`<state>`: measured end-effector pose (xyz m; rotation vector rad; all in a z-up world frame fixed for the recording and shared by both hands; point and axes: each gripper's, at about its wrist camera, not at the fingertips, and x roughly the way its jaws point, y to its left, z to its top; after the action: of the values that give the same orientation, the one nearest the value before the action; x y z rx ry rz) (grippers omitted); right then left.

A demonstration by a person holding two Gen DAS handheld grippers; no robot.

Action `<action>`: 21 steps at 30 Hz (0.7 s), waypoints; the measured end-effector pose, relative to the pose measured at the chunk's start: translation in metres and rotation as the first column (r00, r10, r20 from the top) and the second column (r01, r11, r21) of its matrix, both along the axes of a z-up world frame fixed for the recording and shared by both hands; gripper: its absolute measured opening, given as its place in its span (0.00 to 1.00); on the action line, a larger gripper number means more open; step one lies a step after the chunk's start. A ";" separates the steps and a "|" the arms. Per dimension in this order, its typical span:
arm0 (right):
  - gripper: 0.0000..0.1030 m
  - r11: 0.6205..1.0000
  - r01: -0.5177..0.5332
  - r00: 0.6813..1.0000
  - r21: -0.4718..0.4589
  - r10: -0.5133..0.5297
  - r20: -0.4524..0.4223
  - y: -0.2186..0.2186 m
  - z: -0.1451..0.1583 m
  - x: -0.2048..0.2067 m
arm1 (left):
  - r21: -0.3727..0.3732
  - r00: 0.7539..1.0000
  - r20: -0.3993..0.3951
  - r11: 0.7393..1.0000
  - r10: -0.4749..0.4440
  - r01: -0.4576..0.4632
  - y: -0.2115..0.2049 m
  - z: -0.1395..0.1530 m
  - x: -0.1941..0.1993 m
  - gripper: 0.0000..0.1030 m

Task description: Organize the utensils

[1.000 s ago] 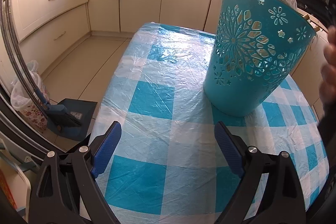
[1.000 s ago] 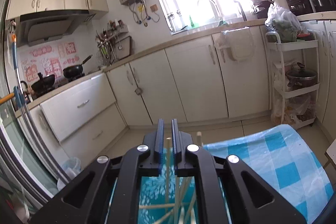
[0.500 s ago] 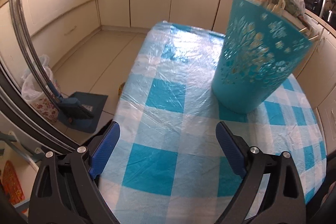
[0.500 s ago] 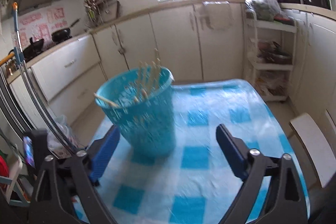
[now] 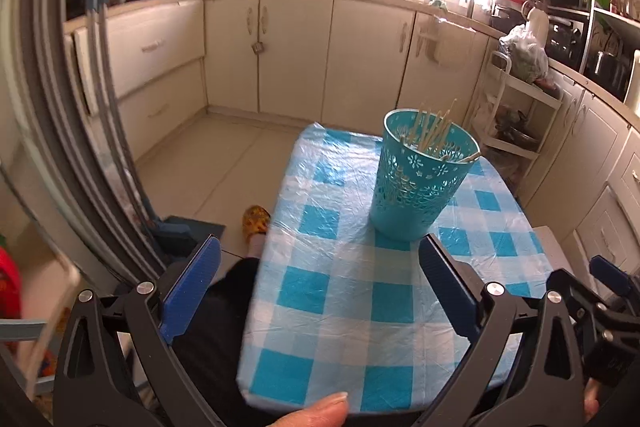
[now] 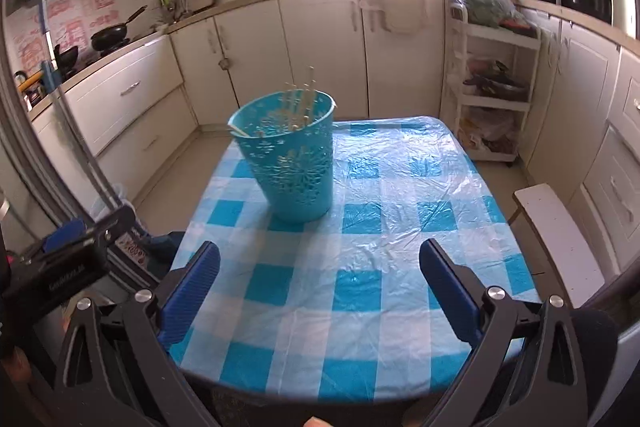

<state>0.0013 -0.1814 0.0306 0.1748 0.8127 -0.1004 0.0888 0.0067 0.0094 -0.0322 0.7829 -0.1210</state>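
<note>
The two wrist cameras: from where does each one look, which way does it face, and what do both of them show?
Left wrist: sits on the left tool, jaws open, looking down over the blue-white checked table at the turquoise perforated plastic basket; a fingertip and a slippered foot show.
Right wrist: sits on the right tool, jaws just opened and empty, facing the same table and basket.
Shared: table, basket holding the wooden chopsticks, cream cabinets.

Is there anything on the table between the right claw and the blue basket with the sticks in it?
No. Only bare checked tablecloth lies between the open right claw and the blue basket. The sticks already stand inside it.
</note>
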 end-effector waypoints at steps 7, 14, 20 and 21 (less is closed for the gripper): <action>0.93 0.999 0.009 0.998 0.048 -0.011 0.054 0.015 0.041 -0.058 | 0.148 0.997 0.034 0.987 -0.072 0.067 0.000 0.045 -0.056 0.93; 0.93 0.999 0.041 0.990 0.026 -0.044 0.133 0.033 0.063 -0.102 | 0.119 0.994 0.047 0.988 -0.101 0.095 0.010 0.075 -0.096 0.93; 0.93 0.997 0.076 0.983 0.033 -0.080 0.165 0.033 0.069 -0.118 | 0.118 0.990 0.103 0.989 -0.096 0.084 0.017 0.095 -0.118 0.93; 0.93 0.997 0.076 0.982 0.032 -0.081 0.169 0.033 0.070 -0.120 | 0.118 0.990 0.106 0.990 -0.094 0.081 0.018 0.096 -0.120 0.93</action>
<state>-0.1190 -0.1480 0.1005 0.2365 0.6369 -0.1474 -0.0313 0.0243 0.1058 0.1158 0.6788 -0.1606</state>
